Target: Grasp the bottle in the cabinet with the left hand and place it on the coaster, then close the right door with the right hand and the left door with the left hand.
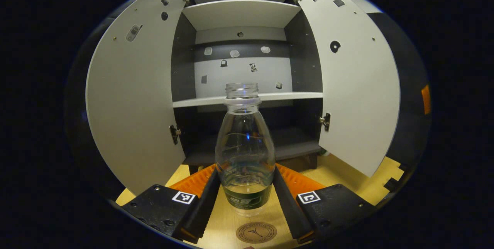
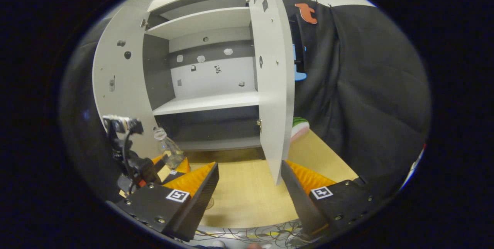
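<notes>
A clear, capless plastic bottle (image 1: 245, 152) with a green label stands upright between the fingers of my left gripper (image 1: 246, 171), which is shut on its lower body. Its base sits just beyond a round brown coaster (image 1: 256, 232) on the wooden table, in front of the open cabinet (image 1: 241, 98). The left door (image 1: 131, 106) and right door (image 1: 355, 87) both stand wide open. In the right gripper view, the left gripper (image 2: 166, 166) holds the bottle (image 2: 168, 149) at the lower left. My right gripper (image 2: 249, 191) is open and holds nothing, close to the right door's edge (image 2: 272, 87).
The cabinet's shelves (image 1: 247, 98) hold nothing I can see. A green and pink object (image 2: 299, 127) lies behind the right door. Black cloth wall (image 2: 359, 98) closes off the right side. Cables (image 2: 247, 235) run along the table's near edge.
</notes>
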`<action>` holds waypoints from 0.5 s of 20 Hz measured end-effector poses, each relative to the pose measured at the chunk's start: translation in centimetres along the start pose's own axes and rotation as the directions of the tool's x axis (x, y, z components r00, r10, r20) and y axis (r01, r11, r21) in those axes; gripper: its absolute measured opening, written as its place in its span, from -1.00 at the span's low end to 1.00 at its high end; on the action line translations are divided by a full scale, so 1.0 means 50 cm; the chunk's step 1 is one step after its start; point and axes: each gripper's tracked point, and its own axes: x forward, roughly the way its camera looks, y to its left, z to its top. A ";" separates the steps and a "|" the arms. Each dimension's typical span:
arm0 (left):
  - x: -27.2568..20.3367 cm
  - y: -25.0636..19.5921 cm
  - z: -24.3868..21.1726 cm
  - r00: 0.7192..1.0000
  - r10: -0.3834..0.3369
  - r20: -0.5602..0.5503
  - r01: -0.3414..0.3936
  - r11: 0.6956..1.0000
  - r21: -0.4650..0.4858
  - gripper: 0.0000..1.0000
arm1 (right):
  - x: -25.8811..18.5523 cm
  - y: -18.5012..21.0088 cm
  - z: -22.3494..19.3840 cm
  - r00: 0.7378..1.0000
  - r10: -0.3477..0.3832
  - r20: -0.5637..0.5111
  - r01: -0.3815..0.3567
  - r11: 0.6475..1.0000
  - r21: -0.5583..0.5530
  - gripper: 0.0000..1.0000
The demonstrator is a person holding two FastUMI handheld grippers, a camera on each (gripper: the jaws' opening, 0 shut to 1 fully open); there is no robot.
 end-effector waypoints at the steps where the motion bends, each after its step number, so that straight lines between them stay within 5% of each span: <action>1: -0.003 -0.006 -0.022 1.000 -0.004 -0.015 0.004 1.000 -0.004 0.63 | -0.002 -0.003 -0.009 1.000 0.000 -0.009 0.000 1.000 0.001 0.97; 10: -0.020 -0.016 -0.185 0.992 0.011 -0.128 -0.013 1.000 -0.014 0.63 | 0.007 -0.014 -0.080 0.996 0.004 -0.092 -0.006 1.000 -0.030 0.87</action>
